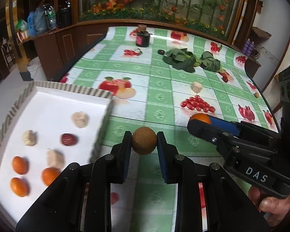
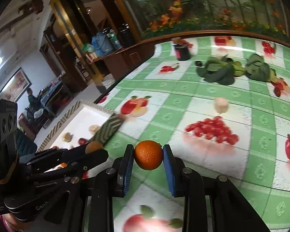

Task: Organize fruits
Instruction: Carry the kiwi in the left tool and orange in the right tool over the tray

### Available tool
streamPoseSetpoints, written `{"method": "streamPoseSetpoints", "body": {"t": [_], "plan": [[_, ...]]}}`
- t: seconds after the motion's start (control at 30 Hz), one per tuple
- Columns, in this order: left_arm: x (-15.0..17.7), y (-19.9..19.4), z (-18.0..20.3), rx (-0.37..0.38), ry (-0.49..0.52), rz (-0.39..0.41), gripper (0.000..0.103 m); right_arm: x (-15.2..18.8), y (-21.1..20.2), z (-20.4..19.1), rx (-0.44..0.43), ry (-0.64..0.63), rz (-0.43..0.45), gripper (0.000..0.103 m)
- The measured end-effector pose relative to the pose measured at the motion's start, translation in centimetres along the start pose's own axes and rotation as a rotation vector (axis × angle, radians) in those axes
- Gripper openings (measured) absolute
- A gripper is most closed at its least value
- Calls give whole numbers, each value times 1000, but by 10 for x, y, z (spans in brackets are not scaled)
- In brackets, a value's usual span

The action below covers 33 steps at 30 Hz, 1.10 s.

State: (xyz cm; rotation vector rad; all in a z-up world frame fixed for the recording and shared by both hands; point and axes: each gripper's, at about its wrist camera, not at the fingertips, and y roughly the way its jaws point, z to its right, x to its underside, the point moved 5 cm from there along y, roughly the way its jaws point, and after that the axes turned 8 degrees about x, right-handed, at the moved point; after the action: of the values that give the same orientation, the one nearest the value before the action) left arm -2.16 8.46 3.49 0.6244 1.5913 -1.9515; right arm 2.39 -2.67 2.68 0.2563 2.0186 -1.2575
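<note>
Left tongs (image 1: 144, 142) pinching a round brown fruit (image 1: 144, 143); right tongs (image 2: 148, 155) pinching a small dimpled orange (image 2: 148, 155), both above the checked worktop (image 1: 164, 89). Lower each gently into the white striped-rim tray (image 1: 48, 108) before releasing.

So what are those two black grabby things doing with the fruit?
A person is sorting fruit with a gripper in each hand. The left gripper has its jaws shut on a round brown fruit, just beside the white tray with a striped rim. The right gripper holds a small round orange fruit above the green checked tablecloth. The tray already holds three orange fruits, a red date and some pale lumps. One pale lump and leafy greens lie on the table.
</note>
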Motion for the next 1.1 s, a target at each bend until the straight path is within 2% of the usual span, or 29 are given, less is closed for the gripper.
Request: {"method": "streamPoseSetpoints", "body": {"t": [0.6, 1.1], "plan": [[14, -54, -72, -97, -64, 57, 25, 2, 3, -100, -72, -156, 0, 30], [18, -67, -126, -113, -159, 44, 25, 6, 24, -130, -90, -210, -46, 29]]}}
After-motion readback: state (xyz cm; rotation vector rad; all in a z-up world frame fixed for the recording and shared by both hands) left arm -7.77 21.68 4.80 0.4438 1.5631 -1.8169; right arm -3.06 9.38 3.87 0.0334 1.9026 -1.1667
